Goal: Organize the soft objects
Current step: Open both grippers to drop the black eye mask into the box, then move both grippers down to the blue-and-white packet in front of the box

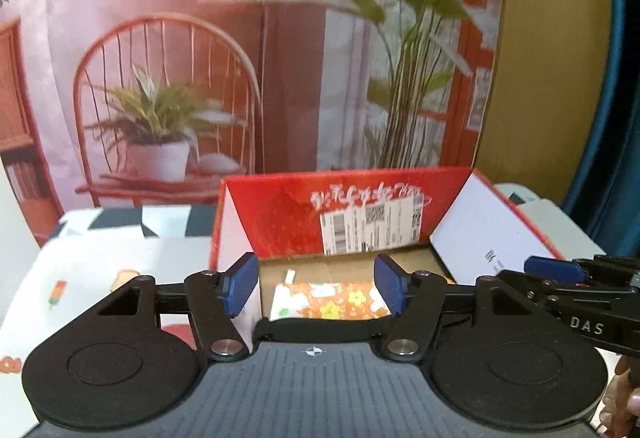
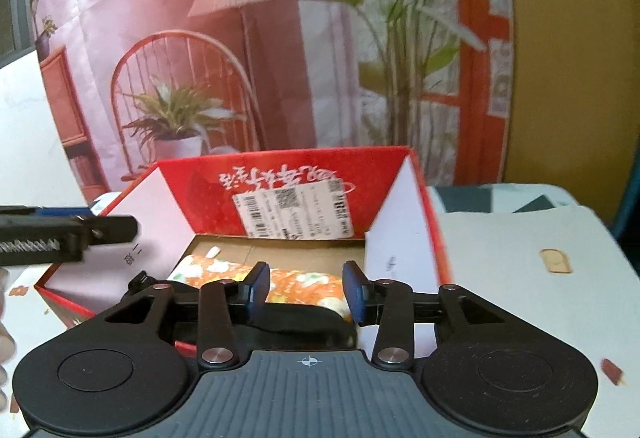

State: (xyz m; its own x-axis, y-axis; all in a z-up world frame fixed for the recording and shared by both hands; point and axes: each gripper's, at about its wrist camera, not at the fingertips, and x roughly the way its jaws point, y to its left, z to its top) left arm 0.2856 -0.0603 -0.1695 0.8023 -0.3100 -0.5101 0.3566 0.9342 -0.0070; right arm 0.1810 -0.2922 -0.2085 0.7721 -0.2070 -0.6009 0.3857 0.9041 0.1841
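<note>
Blue-padded left gripper [image 1: 316,288] fingers wide, right gripper [image 2: 306,292] narrower; both empty.

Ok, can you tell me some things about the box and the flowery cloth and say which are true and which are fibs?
1. The flowery cloth lies inside the red box. True.
2. The box's flaps are closed. False: they stand open.
3. The left gripper squeezes the cloth. False: its pads stand apart, holding nothing.
4. A white label is stuck on the box's back flap. True.
5. The right gripper is open. True.
</note>
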